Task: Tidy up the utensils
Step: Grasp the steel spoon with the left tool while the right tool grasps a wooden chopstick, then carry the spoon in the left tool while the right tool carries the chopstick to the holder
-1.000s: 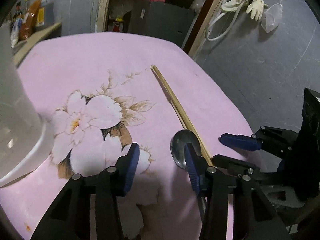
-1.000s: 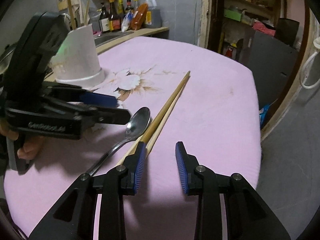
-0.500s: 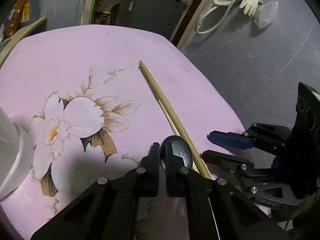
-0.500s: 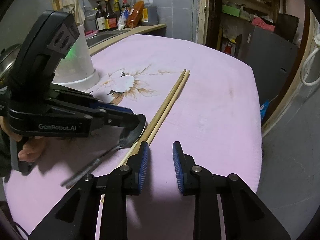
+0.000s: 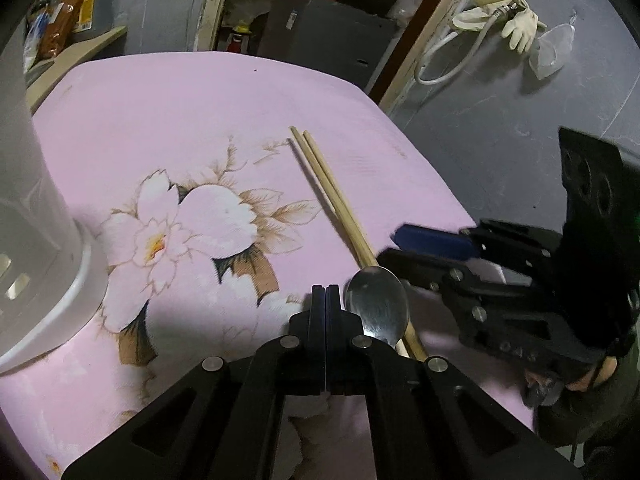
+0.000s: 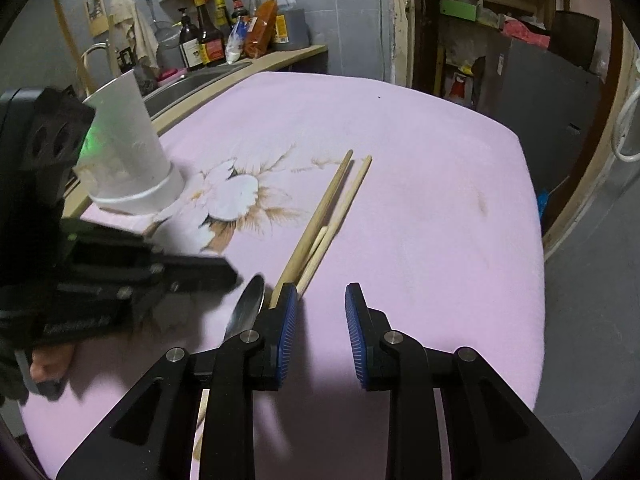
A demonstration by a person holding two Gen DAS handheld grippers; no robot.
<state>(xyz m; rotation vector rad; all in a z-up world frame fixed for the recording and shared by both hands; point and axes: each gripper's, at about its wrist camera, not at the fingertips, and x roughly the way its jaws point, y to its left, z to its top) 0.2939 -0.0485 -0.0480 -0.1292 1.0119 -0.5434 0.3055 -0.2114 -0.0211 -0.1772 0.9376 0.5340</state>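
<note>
A metal spoon (image 5: 376, 306) lies on the pink flowered tablecloth (image 5: 224, 120), its bowl just right of my left gripper (image 5: 325, 292), whose jaws are pressed together with nothing visible between them. Wooden chopsticks (image 5: 332, 196) lie beside the spoon, running away across the cloth. In the right wrist view the spoon (image 6: 250, 306) and chopsticks (image 6: 324, 216) sit just left of my right gripper (image 6: 322, 310), which is open and empty. The white utensil holder (image 6: 128, 152) stands at the far left of the table; it also shows in the left wrist view (image 5: 36, 240).
A counter with sauce bottles (image 6: 208, 36) runs behind the table at the left. Shelves and a dark cabinet (image 6: 552, 80) stand beyond the far edge. The table's right edge drops to a grey floor (image 6: 592, 280). Rubber gloves (image 5: 516, 24) hang on the wall.
My left gripper closed from wide open to fully shut and pulled back left of the spoon. The spoon stays on the cloth. My right gripper stayed open, creeping forward beside the chopsticks.
</note>
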